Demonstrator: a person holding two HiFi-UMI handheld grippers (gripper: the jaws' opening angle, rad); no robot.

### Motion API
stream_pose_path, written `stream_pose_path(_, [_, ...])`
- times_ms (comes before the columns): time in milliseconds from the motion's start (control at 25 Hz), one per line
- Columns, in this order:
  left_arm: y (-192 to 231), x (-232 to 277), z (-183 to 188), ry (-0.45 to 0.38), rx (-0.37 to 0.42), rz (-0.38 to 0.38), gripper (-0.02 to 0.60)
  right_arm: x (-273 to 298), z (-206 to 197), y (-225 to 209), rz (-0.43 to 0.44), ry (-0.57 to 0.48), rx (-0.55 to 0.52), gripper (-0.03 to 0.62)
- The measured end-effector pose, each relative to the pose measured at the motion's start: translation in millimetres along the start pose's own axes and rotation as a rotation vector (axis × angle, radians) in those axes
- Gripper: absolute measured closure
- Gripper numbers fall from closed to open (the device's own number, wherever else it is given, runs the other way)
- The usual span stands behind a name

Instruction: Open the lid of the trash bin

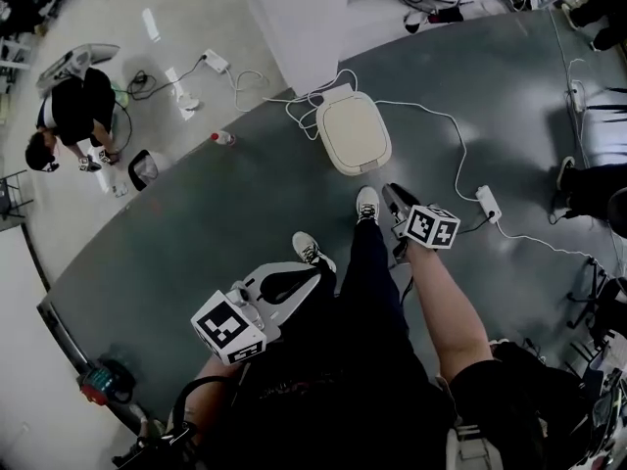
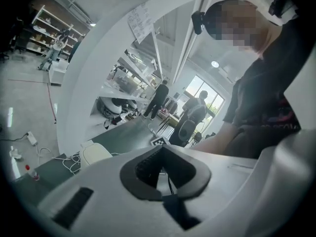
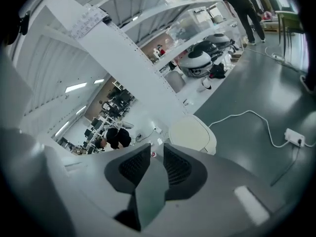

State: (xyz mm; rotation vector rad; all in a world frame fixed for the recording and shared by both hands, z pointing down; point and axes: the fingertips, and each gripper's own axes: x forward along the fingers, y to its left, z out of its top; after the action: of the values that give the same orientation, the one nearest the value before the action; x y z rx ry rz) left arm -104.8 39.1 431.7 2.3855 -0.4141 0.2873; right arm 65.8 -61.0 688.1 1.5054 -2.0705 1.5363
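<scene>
The trash bin [image 1: 353, 132] stands on the grey-green floor mat, its cream lid down and flat; it also shows in the right gripper view as the bin [image 3: 190, 135] just beyond the jaws, and in the left gripper view as the bin [image 2: 94, 154] at the lower left. My right gripper [image 1: 396, 197] hangs short of the bin, near my right shoe, pointing toward it. Its jaws [image 3: 157, 157] stand apart with nothing between them. My left gripper [image 1: 294, 280] is lower and further back, by my left leg. It is open and empty [image 2: 162, 158].
A white cable [image 1: 446, 117] runs from the bin to a power strip [image 1: 487, 202] on the mat at the right. A small red-capped bottle [image 1: 223, 138] lies left of the bin. A person [image 1: 71, 116] crouches on the pale floor far left. A white pillar [image 1: 294, 18] rises behind the bin.
</scene>
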Motion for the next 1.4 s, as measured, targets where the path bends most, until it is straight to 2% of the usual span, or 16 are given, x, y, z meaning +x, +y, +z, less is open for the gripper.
stream_pose_path(200, [8.3,34.5,-13.3,0.065,-0.007,-0.005,0.578,40.2,-13.4,-52.3,-0.078,0.064,0.070,0.490])
stream_pose_path(360, [15.2,57.6,-27.2,0.094,-0.003,-0.018,0.578,72.9,-30.6,-87.4,-0.127,0.108,0.190,0.474])
stream_pose_path(480, [26.3,69.8,-39.4,0.116,-0.035,-0.018,0.578,96.6,-39.1,-112.5,-0.165,0.126,0.259,0.473])
stream_pose_path(800, [68.1,96.0,-66.7,0.119,-0.120,0.036,0.578,153.7,-64.8,-177.6,-0.254,0.191,0.356,0.459])
stream_pose_path(1000, [70.7,107.6,-91.5,0.160,-0.147,0.028,0.578,171.5,-78.2,-202.1,-0.289,0.197,0.400,0.457])
stream_pose_path(1200, [75.5,120.4,-103.2,0.156,-0.195,0.042,0.578,186.6,-84.8,-210.6,-0.270,0.205,0.421,0.457])
stream_pose_path(1400, [80.5,124.0,-110.5,0.146,-0.215,0.056,0.578,197.3,-92.6,-220.8,-0.290,0.211,0.440,0.457])
